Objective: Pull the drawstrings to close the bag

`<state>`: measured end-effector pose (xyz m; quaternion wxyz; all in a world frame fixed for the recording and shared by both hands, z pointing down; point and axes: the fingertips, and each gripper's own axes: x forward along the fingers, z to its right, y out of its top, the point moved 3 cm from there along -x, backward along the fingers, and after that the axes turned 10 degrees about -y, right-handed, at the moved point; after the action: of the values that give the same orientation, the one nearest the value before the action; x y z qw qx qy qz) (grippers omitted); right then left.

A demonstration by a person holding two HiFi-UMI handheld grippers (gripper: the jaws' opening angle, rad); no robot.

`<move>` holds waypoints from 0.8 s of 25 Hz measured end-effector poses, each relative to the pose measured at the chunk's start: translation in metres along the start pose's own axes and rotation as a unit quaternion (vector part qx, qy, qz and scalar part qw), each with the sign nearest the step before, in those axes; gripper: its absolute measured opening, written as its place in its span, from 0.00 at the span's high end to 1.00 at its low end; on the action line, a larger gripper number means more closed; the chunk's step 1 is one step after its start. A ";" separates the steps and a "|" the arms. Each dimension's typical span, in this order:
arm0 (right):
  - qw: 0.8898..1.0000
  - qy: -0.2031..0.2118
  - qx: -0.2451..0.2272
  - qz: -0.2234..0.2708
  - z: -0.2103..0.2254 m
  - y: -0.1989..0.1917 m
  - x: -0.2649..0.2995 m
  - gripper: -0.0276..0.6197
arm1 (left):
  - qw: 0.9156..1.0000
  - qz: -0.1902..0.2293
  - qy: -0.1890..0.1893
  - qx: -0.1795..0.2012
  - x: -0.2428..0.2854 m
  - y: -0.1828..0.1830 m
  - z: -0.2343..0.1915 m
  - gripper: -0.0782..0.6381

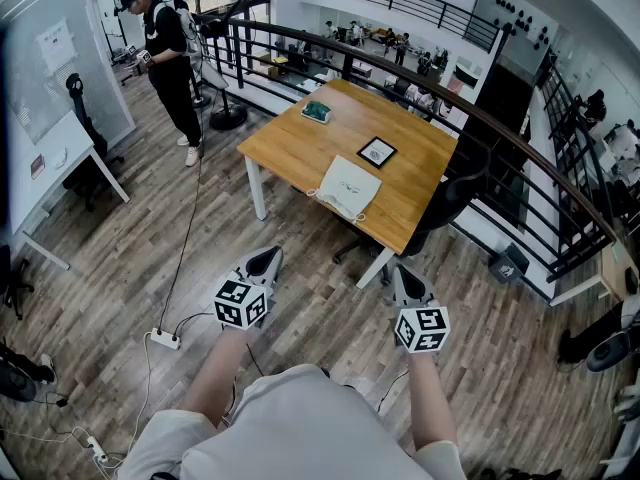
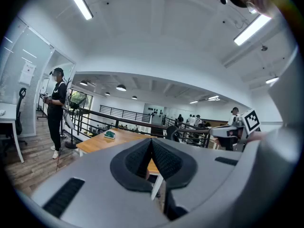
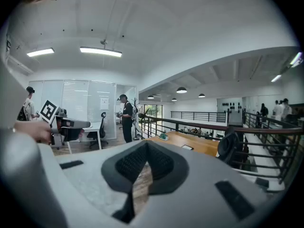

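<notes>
The left gripper [image 1: 268, 258] and the right gripper [image 1: 402, 276] each have their jaws pressed together with nothing between them. The 2 are held side by side over the wooden floor [image 1: 120, 268], apart from the worktop [image 1: 300, 146]. The white drawstring bag [image 1: 348, 186] lies flat near the worktop's near edge. Just beyond it sits 1 black-framed square [image 1: 377, 152], and farther back 1 green object [image 1: 316, 112]. A person in black [image 1: 170, 63] stands at the left.

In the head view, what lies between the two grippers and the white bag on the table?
Wooden floor, a white table leg and the table's near edge lie before the bag, as the head view shows.
</notes>
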<state>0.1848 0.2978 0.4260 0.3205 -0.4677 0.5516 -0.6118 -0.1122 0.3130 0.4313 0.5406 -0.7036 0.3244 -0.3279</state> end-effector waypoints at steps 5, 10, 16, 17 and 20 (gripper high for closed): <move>1.000 -0.003 0.000 0.000 0.003 0.001 -0.001 0.95 | 1.000 -0.002 -0.003 -0.002 0.002 -0.002 0.002 0.90; 1.000 -0.005 0.000 0.000 0.004 0.000 -0.001 0.95 | 1.000 -0.004 -0.005 -0.003 0.004 -0.004 0.003 0.90; 1.000 -0.007 0.008 -0.002 0.006 -0.004 -0.003 0.95 | 1.000 -0.007 -0.006 -0.004 0.005 -0.008 0.006 0.90; 1.000 -0.007 0.010 -0.002 0.007 -0.005 -0.003 0.95 | 1.000 -0.007 -0.006 -0.004 0.005 -0.008 0.006 0.90; 1.000 -0.006 0.016 -0.003 0.010 -0.007 -0.002 0.95 | 1.000 -0.009 -0.004 -0.005 0.007 -0.010 0.008 0.90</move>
<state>0.1955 0.2977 0.4320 0.3292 -0.4676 0.5383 -0.6191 -0.1010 0.3139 0.4401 0.5355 -0.7105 0.3171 -0.3285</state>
